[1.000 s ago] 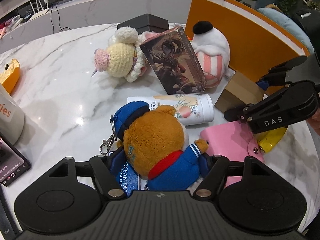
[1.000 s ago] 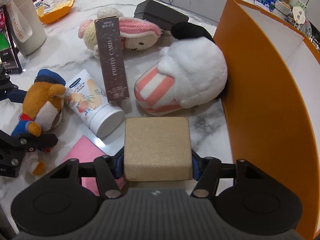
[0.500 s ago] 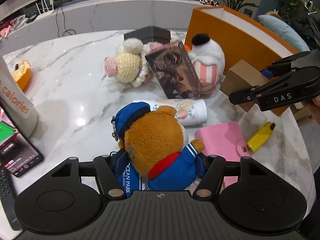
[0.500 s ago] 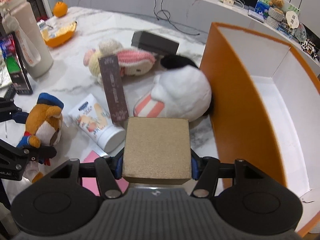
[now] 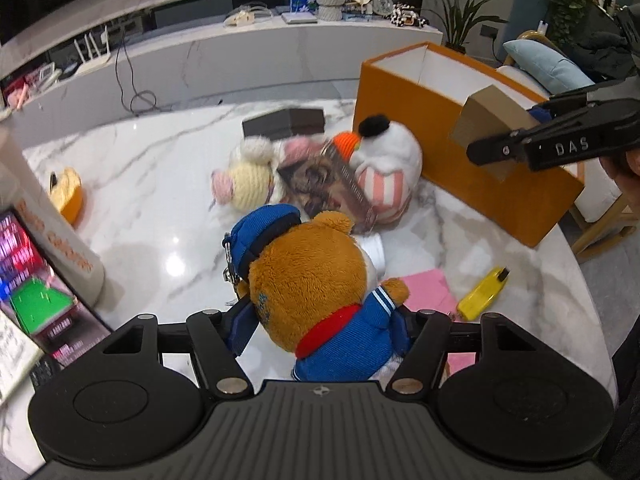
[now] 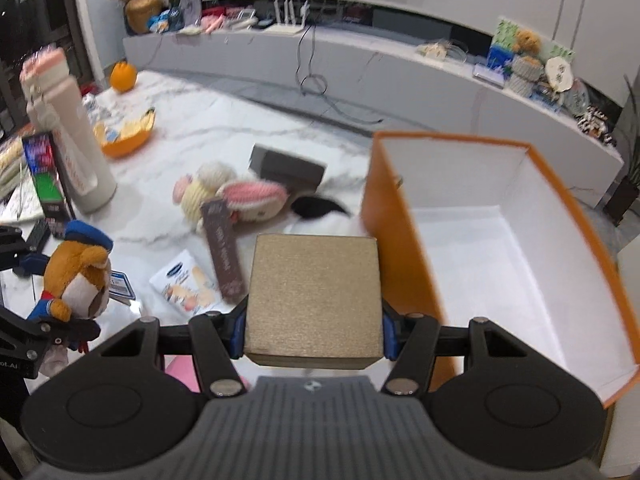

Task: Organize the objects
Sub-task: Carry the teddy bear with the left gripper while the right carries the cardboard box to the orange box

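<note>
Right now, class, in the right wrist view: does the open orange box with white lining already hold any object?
No: the orange box shows only bare white walls and floor inside, with nothing lying in it.

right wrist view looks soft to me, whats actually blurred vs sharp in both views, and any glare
Right wrist view: the square tan box between the jaws is crisp, while the white-lined orange bin and crocheted cream bunny smear. Left wrist view: the brown teddy in blue sailor clothes is sharp, the dark photo card box is streaked, and a glare spot sits on the white marble table. Both views bow straight edges.
</note>
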`<state>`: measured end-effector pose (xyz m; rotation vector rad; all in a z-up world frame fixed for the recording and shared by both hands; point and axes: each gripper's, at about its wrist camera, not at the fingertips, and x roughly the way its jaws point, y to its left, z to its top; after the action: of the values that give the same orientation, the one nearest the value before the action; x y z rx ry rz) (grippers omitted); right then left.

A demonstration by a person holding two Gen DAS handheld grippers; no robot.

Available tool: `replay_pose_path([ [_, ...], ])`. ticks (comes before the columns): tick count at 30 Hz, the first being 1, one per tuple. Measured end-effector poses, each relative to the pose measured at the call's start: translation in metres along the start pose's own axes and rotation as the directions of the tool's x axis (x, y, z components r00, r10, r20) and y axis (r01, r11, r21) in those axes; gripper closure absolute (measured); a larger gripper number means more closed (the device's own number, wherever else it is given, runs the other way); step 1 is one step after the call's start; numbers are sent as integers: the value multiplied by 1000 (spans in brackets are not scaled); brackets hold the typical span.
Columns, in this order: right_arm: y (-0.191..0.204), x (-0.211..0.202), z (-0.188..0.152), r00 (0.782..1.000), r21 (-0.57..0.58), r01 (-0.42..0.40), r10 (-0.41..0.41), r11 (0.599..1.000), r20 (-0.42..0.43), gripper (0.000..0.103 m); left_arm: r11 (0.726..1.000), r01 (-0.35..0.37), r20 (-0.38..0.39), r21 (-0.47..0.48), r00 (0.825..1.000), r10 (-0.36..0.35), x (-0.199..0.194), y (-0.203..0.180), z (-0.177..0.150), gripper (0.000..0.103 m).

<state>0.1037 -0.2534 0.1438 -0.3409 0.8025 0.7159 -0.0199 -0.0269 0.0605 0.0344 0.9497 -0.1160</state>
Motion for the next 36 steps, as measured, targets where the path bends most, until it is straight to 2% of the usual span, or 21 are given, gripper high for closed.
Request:
replay_pose_path([
  [8,-50,-25,19,996,82,41,-47,996,81,42,998,-10,56,56,998,6,-16,-22,39,28],
  [14,-100,-32,19,987,164,89,-109,982,121,42,993,-9,98,120,995,-3,-23,-47,75,28],
  [24,-135,-39,7,982,234,119,-149,965,117,42,984,41,180,171,981,-72,-23,-95,136,27],
  [32,-155,-40,-8,976,270,185,-209,945,61,42,970,121,171,211,972,-159,6,-141,171,27],
  [36,-161,-36,-13,972,270,219,-235,938,28,42,975,121,164,188,975,-152,27,-154,199,27],
])
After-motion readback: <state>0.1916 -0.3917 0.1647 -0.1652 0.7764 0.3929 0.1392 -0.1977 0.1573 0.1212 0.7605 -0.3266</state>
